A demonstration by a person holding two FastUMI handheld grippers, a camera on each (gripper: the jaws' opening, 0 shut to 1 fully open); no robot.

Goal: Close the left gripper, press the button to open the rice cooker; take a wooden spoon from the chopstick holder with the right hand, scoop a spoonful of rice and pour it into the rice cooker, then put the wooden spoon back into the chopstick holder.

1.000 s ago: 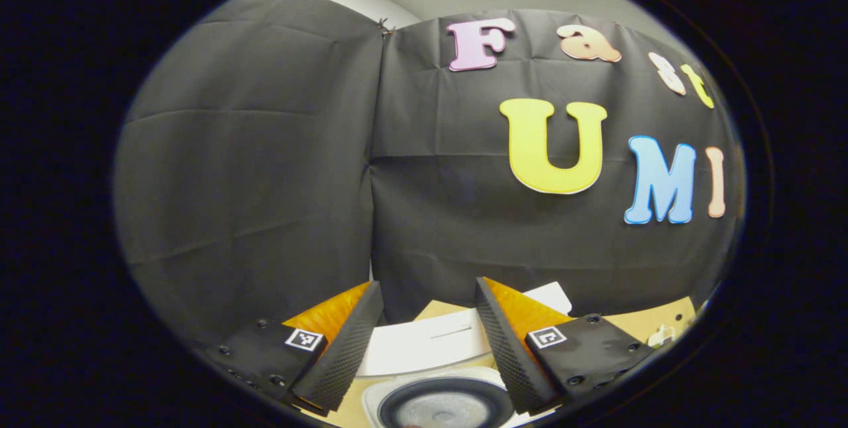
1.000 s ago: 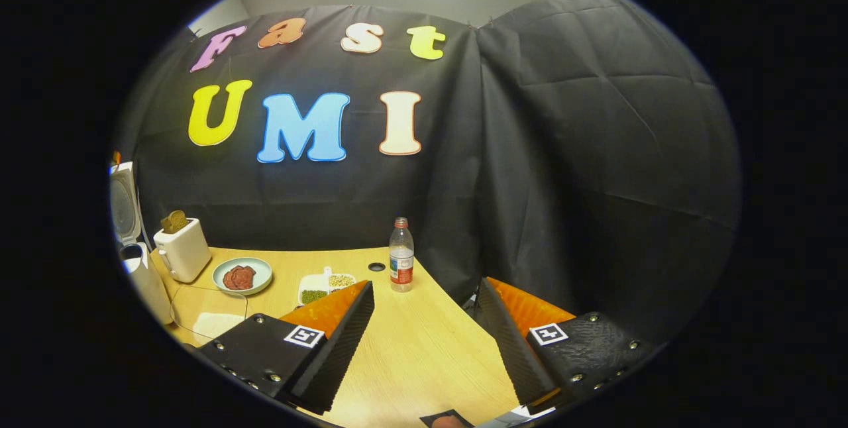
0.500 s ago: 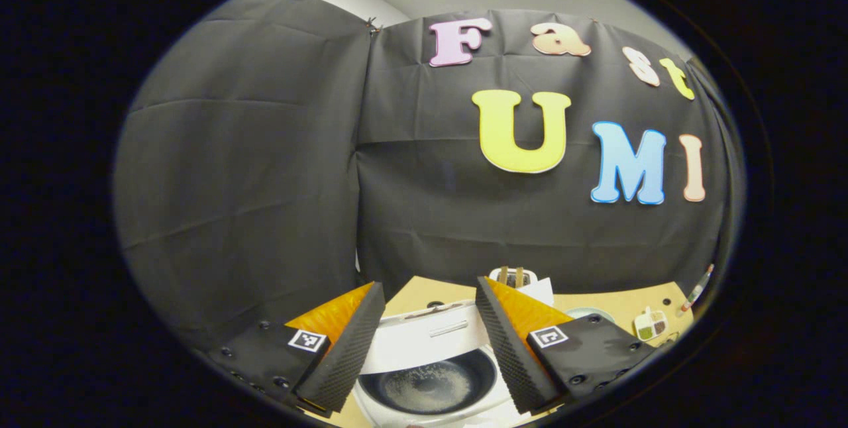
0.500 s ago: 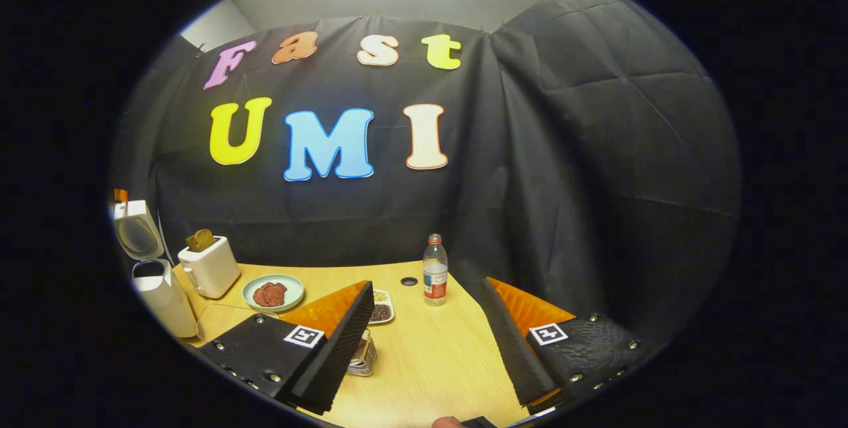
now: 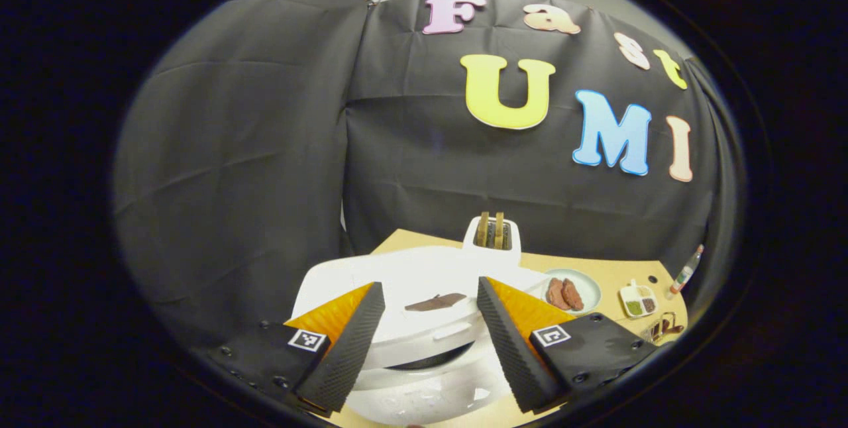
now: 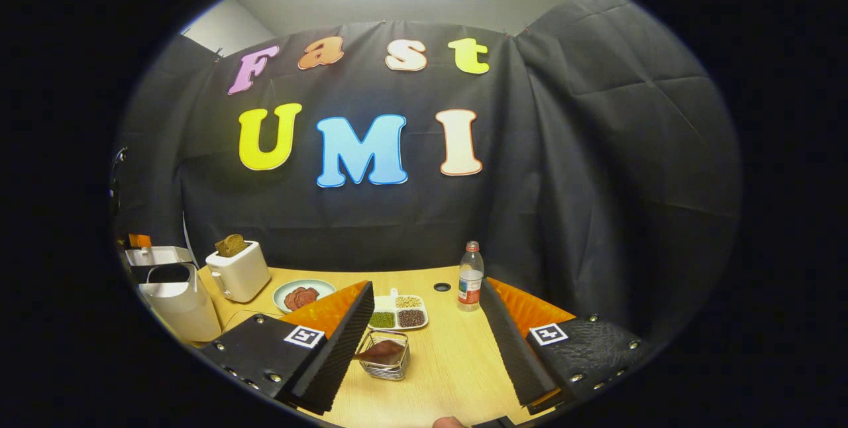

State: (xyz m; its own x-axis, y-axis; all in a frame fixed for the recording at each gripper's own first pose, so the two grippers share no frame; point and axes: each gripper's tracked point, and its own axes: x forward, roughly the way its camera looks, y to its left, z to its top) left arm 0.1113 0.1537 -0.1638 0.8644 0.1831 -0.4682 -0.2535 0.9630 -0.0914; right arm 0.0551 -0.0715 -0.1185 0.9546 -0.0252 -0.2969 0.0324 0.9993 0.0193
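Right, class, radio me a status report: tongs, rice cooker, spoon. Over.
Left tongs open, above rice cooker; lid ajar. Right tongs open, empty, near chopstick holder; wooden spoon lying in it. Nothing blocking the holder.

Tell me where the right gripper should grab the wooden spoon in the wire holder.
Grip the part of the wooden spoon standing above the rim of the chopstick holder, coming from above. It lies tilted across the basket, so the open right gripper should straddle it crosswise.
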